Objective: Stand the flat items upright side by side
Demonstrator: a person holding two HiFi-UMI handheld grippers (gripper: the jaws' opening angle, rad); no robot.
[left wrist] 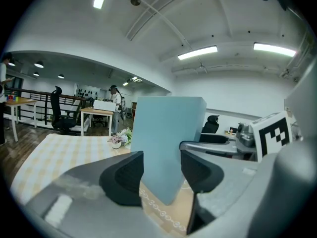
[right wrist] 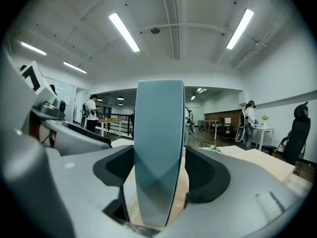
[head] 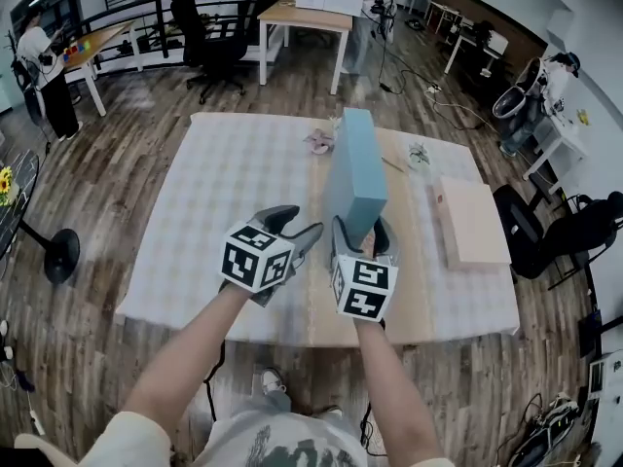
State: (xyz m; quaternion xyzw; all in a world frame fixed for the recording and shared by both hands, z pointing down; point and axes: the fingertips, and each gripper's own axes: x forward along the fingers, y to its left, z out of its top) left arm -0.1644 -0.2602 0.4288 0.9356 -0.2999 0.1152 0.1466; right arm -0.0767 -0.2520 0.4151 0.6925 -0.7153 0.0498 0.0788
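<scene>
Here, in the head view, the blue box [head: 355, 173] stands upright near the middle of the bench [head: 214, 193]. The right gripper [head: 361, 233] straddles its near end, and the left gripper [head: 298, 232] is just beside it. In the left gripper view the jaws gape empty, with the box beyond them. In the right gripper view the jaws flank the box, slack, with a sliver of gap at one pad.

Two flat items are seen. Lt-blue flat box [head: 356, 168]: plain, smooth, rectangular, stood upright on an edge approx. vertical, broad faces turned left & right, on the tan strip down the middle of the desk [head: 224, 173]. Pale beige board [head: 470, 220]: laid flat on the desk's right side, long axis run front-to-back, apart from the box, not stood up yet.
</scene>
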